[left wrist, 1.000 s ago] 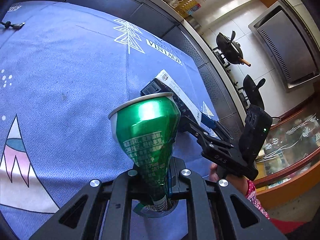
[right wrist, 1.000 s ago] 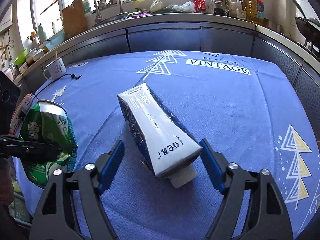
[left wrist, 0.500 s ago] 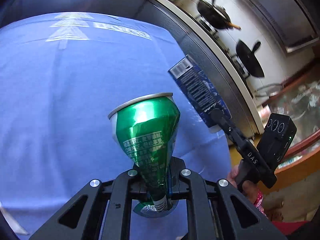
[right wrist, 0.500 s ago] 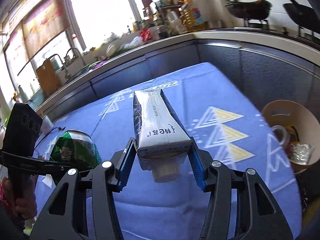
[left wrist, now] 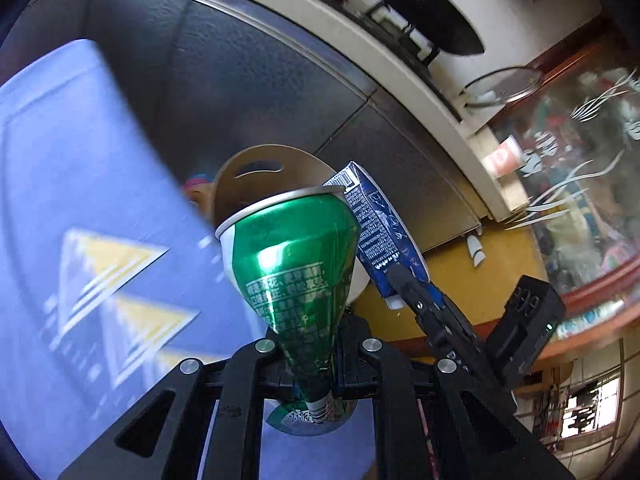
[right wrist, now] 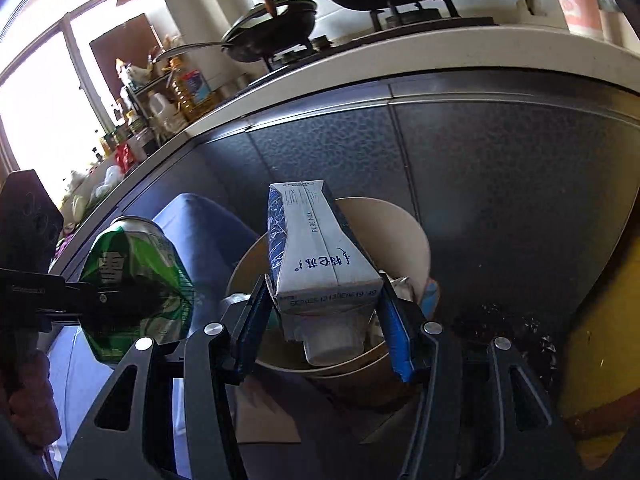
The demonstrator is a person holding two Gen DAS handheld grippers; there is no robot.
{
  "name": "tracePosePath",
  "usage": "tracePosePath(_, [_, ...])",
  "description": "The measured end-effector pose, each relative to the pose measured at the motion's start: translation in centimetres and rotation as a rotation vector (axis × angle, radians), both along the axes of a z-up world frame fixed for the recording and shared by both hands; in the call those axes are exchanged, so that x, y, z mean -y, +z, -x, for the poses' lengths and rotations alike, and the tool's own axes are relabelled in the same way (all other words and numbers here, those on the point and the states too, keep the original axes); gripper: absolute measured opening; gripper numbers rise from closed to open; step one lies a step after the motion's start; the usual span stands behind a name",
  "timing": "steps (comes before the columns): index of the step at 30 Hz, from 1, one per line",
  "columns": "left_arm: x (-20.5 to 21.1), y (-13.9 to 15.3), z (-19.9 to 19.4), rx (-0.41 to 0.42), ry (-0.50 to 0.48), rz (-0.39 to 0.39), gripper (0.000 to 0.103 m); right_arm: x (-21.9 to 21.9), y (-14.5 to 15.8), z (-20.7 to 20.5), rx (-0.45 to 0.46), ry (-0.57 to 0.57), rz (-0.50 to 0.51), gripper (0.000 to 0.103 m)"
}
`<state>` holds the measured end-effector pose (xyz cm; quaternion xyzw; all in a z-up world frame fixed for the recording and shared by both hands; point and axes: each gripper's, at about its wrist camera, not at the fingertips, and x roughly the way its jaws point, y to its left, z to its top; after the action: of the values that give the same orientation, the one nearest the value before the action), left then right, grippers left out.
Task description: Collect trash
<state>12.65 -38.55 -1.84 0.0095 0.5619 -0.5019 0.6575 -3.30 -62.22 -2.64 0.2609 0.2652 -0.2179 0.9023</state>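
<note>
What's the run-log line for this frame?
left gripper: shut on crushed green can | right gripper: shut on blue-white milk carton | both over tan bin

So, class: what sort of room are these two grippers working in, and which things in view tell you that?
Most likely a home kitchen. A wok sits on a gas hob on the counter, cooking-oil bottles stand by the window, and a table with a blue cloth sits beside a bin.

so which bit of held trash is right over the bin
The milk carton in the right tongs; it hangs over the bin, while the green can sits off beside it.
</note>
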Motion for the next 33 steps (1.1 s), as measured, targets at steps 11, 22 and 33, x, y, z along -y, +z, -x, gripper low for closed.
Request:
tracePosePath(11, [8.6,-3.3,-1.1,0.081,0.034,-0.162,0.051,4.6,-2.9,0.1,0.047,-0.066,-0.102,0.063])
tracePosePath(22, [0.4,0.4,2.5,0.202,0.096,-0.088,0.051,-0.4,-1.8,3.3,0.093,-0.007,-0.153,0.062])
tracePosePath(33, [-9.0,2.7,7.6,0.366,0.182,-0.104,0.054,-8.2,0.5,5.3,0.103,0.02,-0.219,0.069])
